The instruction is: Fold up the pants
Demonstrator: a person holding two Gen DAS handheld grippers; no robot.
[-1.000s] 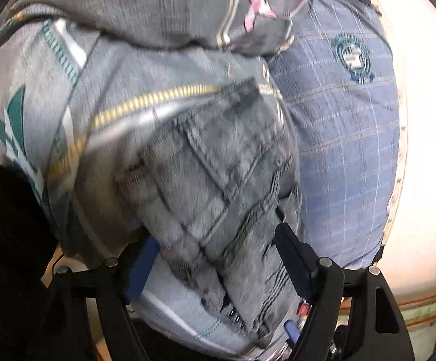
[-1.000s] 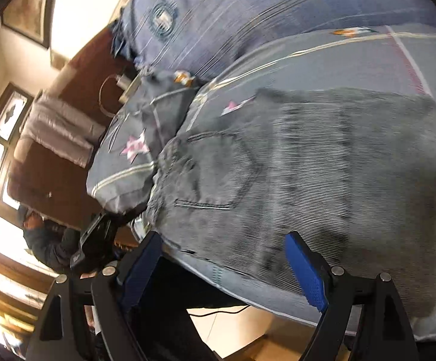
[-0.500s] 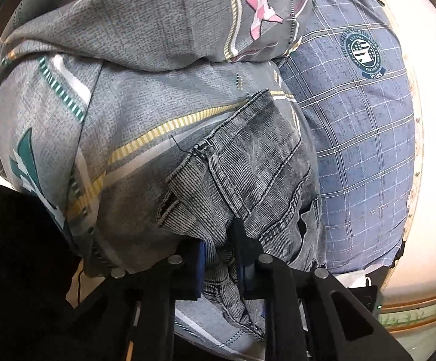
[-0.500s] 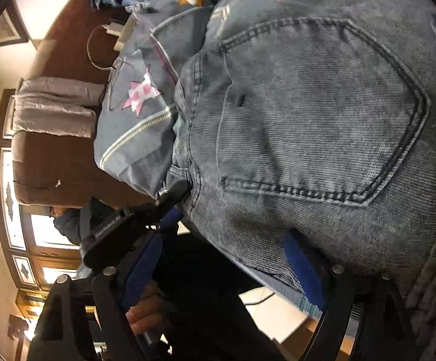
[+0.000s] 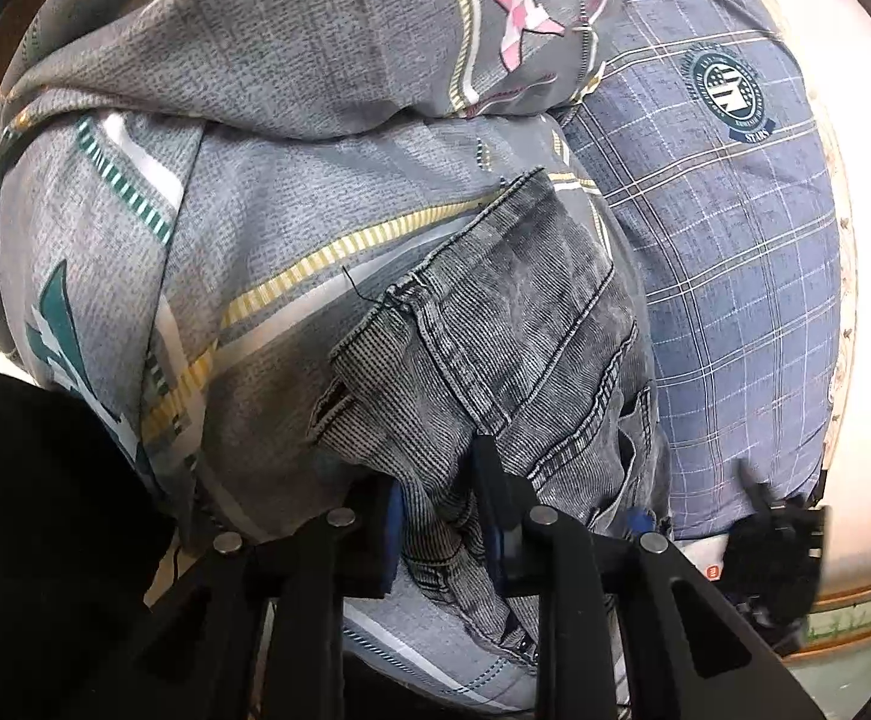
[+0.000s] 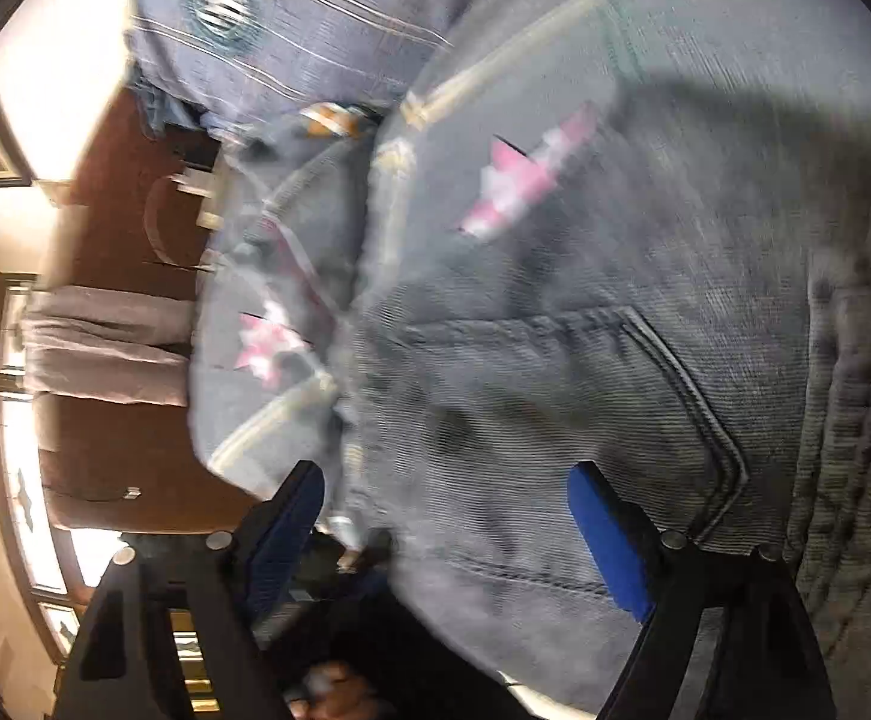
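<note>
Pillow just beside pants

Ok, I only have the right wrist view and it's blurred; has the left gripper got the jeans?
Observer: Yes, the left gripper has a bunch of the jeans pinched; its jaws have just been closing, then eased slightly.
Operator: Where on them?
Observer: Right beside the buttonhole at the waist end.
Operator: And their far edge?
Observer: It lies across the yellow stripe on the bedcover.
</note>
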